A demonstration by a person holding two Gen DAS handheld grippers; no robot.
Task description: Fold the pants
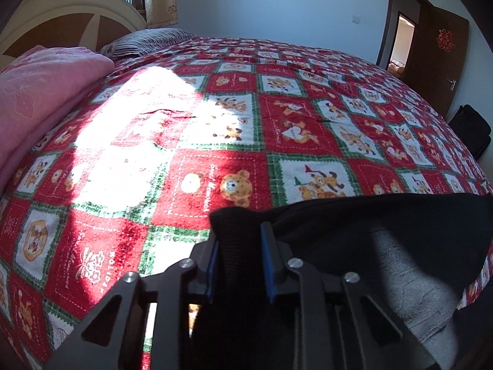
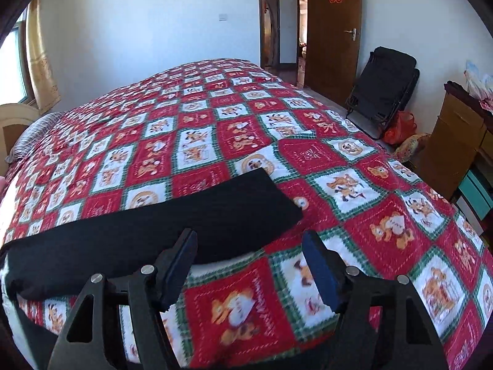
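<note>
We work on a bed (image 2: 234, 141) under a red checked quilt, with the black pants (image 2: 172, 215) lying as a long band across its near edge. We judge the fold half made: one end is lifted, the other lies flat. Our left gripper (image 1: 239, 256) pinches a bunch of the cloth, grey lining showing beside it. Our right gripper (image 2: 250, 265) hovers spread and empty just beside the band. Next we should carry the held end over the flat one, probably with the right steadying. A pink blanket (image 1: 46, 92) and striped pillow (image 1: 148, 41) sit well clear; nothing blocks us
</note>
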